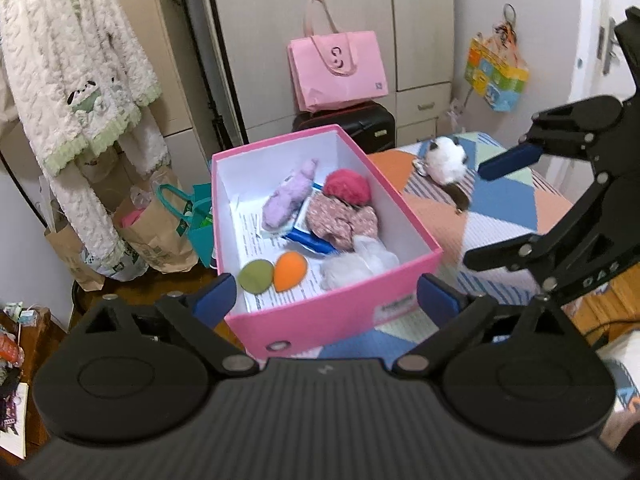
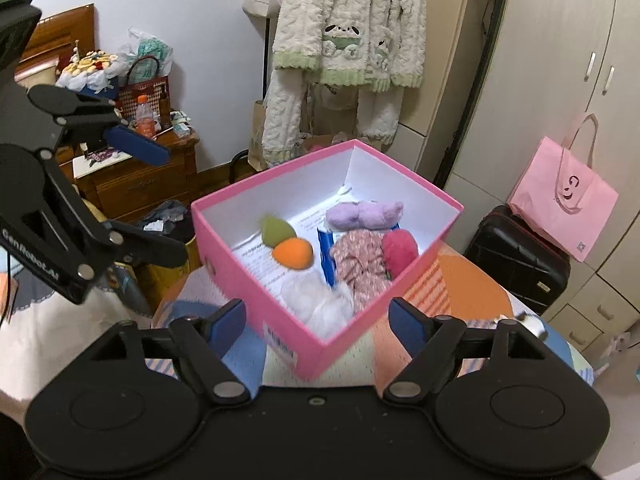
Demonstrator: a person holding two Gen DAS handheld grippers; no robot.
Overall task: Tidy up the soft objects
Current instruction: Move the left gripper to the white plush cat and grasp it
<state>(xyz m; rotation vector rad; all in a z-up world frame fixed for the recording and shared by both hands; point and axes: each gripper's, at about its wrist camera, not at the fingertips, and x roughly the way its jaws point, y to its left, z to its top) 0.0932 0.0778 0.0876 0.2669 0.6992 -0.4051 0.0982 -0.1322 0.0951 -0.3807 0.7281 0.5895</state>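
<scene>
My left tool (image 1: 324, 294) and right tool (image 2: 318, 322) gape wide, empty. The pink box (image 1: 344, 312) at the bed's (image 1: 500, 204) edge holds most soft things; one white plush (image 1: 446, 160) remains outside, near the far corner.

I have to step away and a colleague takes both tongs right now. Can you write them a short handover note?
Left tongs: open, empty, in front of the pink box.
Right tongs: open, empty, also at the box.
In the box: purple plush, red pompom, floral fabric piece, white fluffy item, orange sponge, green sponge.
Left: the white plush toy lies on the patchwork cover beyond the box; it likely goes in next.
</scene>
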